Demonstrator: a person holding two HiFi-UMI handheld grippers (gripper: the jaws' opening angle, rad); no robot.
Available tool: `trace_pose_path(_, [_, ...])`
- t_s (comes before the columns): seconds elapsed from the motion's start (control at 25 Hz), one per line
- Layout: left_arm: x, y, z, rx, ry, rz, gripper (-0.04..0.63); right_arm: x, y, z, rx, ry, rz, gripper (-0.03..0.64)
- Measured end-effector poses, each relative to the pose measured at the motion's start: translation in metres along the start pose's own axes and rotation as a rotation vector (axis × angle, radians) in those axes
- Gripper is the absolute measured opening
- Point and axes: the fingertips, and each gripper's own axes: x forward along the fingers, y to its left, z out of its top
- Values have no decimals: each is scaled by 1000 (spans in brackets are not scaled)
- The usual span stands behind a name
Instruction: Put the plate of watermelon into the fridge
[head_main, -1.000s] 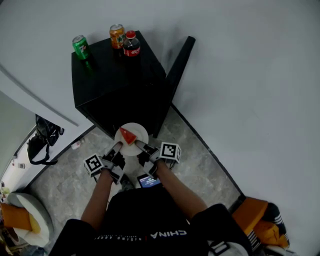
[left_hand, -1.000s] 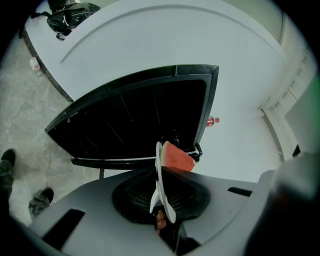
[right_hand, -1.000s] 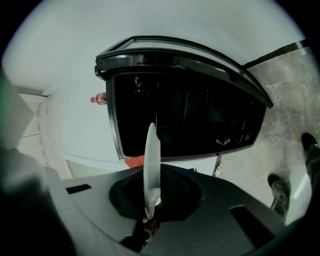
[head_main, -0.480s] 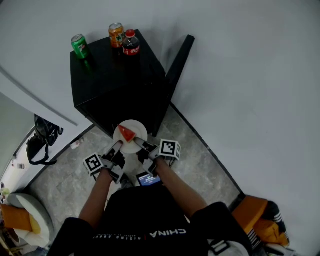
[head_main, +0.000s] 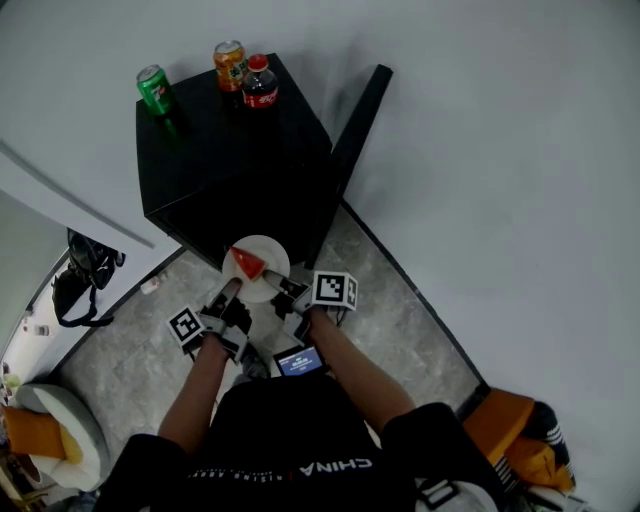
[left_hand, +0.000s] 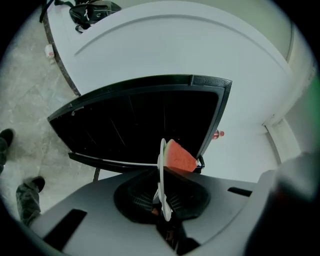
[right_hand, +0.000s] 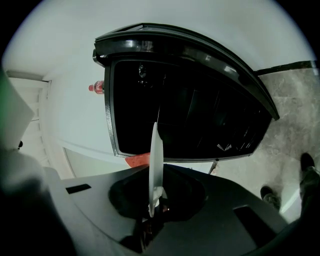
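The plate (head_main: 272, 260) hangs just before the open fridge (head_main: 225, 150), left gripper (head_main: 231, 292) and right gripper (head_main: 274, 285) fingers (head_main: 237, 287) pinching opposite rims; stiff, breakable, its watermelon (head_main: 247, 263) slides if tipped

Watermelon (right_hand: 137, 160) mostly hidden behind plate (right_hand: 155, 150); fridge (right_hand: 190, 115) interior dark, perhaps shelved.

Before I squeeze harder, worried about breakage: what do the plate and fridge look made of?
The plate looks thin, white, smooth, faintly shiny: likely ceramic or melamine, cannot tell which. The fridge has a glossy black top mirroring the green can: probably painted metal or glass.
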Motion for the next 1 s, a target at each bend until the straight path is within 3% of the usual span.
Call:
trace_pose_path(0.28, [13,10,20,-30,-80,14,31,9,-11,19,-1,-16,-11,25])
trace_pose_path(0.44, [26,22,33,-6,-99,31,31,21,-30,30,57,-36,-15,25])
trace_pose_path(0.64, [50,36,53,4,-88,21,31,40,-56,48,160,-79,28,25])
trace_pose_path(0.8, [63,49,65,62,-68,45,32,55,-71,64,153,-117,19,25])
trace_pose_path(1.0, [76,69,68,68,-57,53,34,73,-91,77,144,-121,9,26])
